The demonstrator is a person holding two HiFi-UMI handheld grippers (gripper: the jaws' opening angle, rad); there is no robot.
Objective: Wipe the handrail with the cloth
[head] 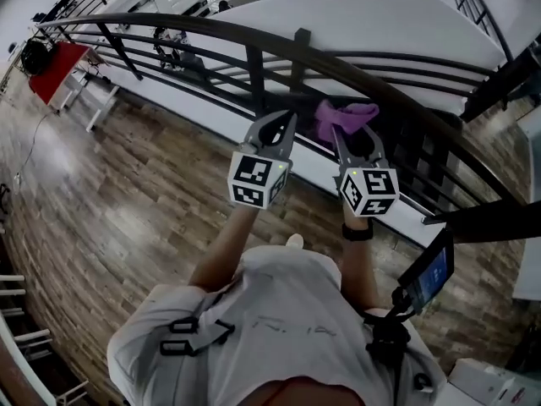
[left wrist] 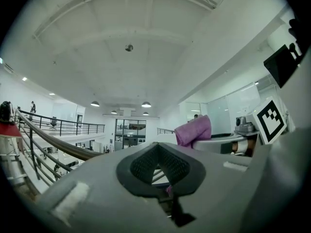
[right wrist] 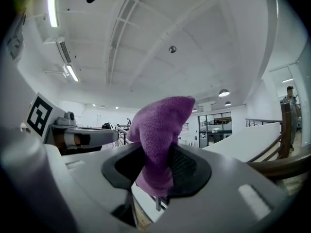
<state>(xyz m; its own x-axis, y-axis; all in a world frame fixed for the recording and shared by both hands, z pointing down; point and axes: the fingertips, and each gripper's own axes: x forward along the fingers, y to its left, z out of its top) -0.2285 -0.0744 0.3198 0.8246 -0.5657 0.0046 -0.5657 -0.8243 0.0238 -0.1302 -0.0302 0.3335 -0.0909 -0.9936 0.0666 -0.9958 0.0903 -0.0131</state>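
My right gripper (right wrist: 156, 152) clenched on cloth (right wrist: 160, 120); left gripper (left wrist: 158, 152) closed, empty. I'd lower cloth onto rail (head: 211, 32) on far side, press firmly, sweep along curve.

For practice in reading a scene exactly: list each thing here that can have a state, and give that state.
Left gripper: shut, nothing between the jaws.
Right gripper: shut on the cloth.
Cloth: bunched and pinched, its top sticking out past the jaws; whether it touches the handrail cannot be told.
Handrail: gripped by neither gripper.
Screen: lit.
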